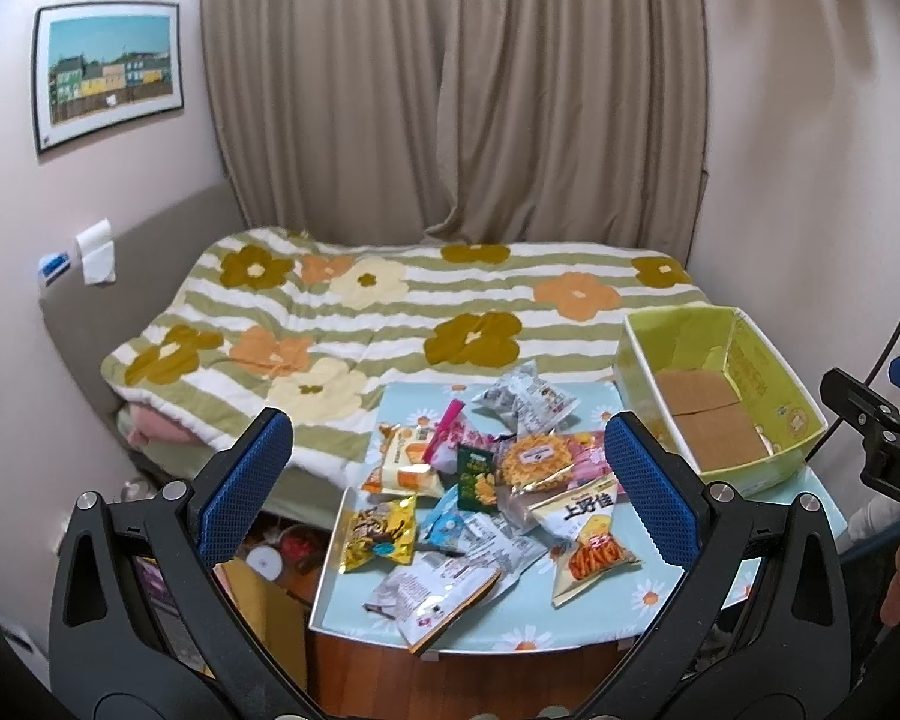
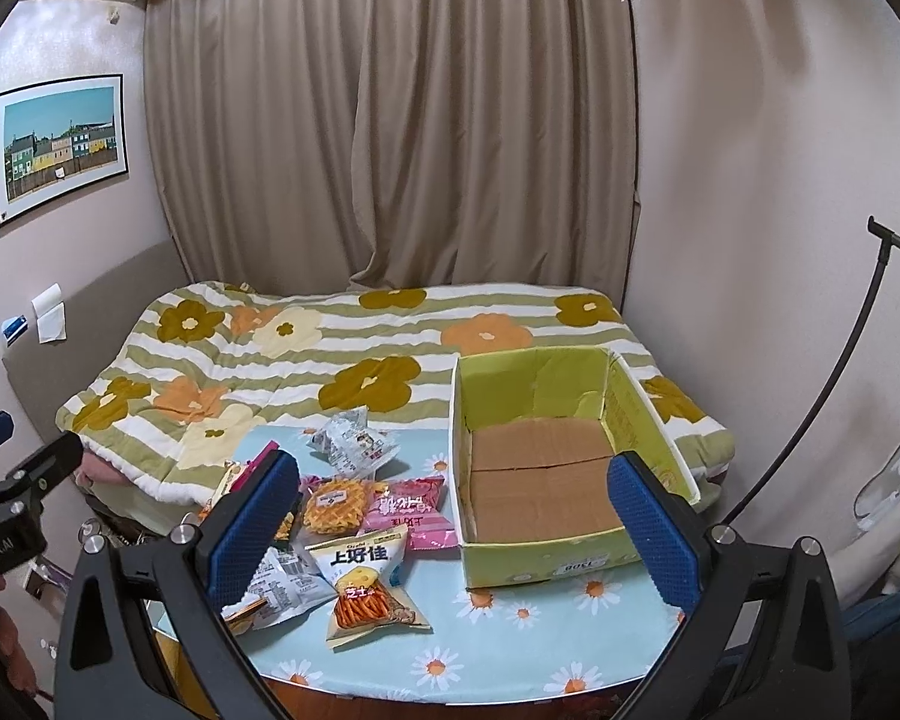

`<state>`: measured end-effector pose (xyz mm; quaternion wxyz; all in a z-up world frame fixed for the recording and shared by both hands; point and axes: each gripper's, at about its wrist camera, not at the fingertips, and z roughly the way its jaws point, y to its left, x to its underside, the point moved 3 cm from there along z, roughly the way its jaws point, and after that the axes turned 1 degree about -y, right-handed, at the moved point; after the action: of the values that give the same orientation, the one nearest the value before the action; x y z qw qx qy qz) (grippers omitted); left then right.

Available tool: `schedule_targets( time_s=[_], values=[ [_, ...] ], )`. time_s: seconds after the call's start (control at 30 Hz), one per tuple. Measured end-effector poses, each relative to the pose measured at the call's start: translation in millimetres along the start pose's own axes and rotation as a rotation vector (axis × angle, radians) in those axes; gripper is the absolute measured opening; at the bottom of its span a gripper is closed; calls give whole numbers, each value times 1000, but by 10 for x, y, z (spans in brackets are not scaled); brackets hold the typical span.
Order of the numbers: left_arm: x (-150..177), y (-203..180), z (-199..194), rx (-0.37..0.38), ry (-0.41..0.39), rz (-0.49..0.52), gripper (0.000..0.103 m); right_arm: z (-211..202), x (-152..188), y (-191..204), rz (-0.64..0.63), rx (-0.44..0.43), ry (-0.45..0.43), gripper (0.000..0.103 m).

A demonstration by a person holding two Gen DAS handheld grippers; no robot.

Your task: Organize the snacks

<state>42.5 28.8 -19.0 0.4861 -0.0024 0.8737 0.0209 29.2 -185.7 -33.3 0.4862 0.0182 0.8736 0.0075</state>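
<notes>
Several snack packets (image 1: 480, 480) lie in a loose heap on a small table with a light blue daisy cloth (image 1: 660, 591). A white and orange packet of sticks (image 2: 369, 585) lies nearest the front. An empty green cardboard box (image 2: 546, 474) stands on the right part of the table, its brown floor bare. My left gripper (image 1: 450, 495) hovers open above and in front of the heap, holding nothing. My right gripper (image 2: 450, 531) is open too, between the heap and the box (image 1: 720, 390), well above the cloth (image 2: 510, 630).
A bed with a striped flower quilt (image 1: 390, 312) lies right behind the table. Beige curtains (image 1: 450, 90) hang at the back. A framed picture (image 1: 108, 78) is on the left wall. A black curved stand (image 2: 834, 384) rises at the right. Clutter sits on the floor (image 1: 276, 552) left of the table.
</notes>
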Motion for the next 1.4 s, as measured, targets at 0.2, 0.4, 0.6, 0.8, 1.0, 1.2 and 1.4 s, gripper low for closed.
schedule_targets(
  time_s=[0.2, 0.4, 0.6, 0.8, 1.0, 1.2, 1.4],
  values=[
    [250, 296, 332, 17, 151, -47, 103, 289, 169, 145, -14, -43, 106, 102],
    [779, 470, 838, 71, 334, -113, 103, 665, 510, 315, -29, -91, 215, 102],
    [1218, 546, 1325, 76, 471, -215, 103, 1056, 820, 417, -48, -147, 313, 102],
    [1492, 546, 1721, 55, 572, -315, 103, 1547, 1089, 486, -67, -210, 422, 102],
    [1649, 508, 2085, 3, 655, -381, 103, 2030, 1332, 557, -109, -292, 530, 102],
    [1818, 521, 2352, -63, 722, -465, 103, 2310, 1481, 630, -135, -366, 614, 102],
    [2018, 546, 2490, -97, 780, -526, 103, 2426, 1620, 681, -167, -397, 676, 102]
  ],
)
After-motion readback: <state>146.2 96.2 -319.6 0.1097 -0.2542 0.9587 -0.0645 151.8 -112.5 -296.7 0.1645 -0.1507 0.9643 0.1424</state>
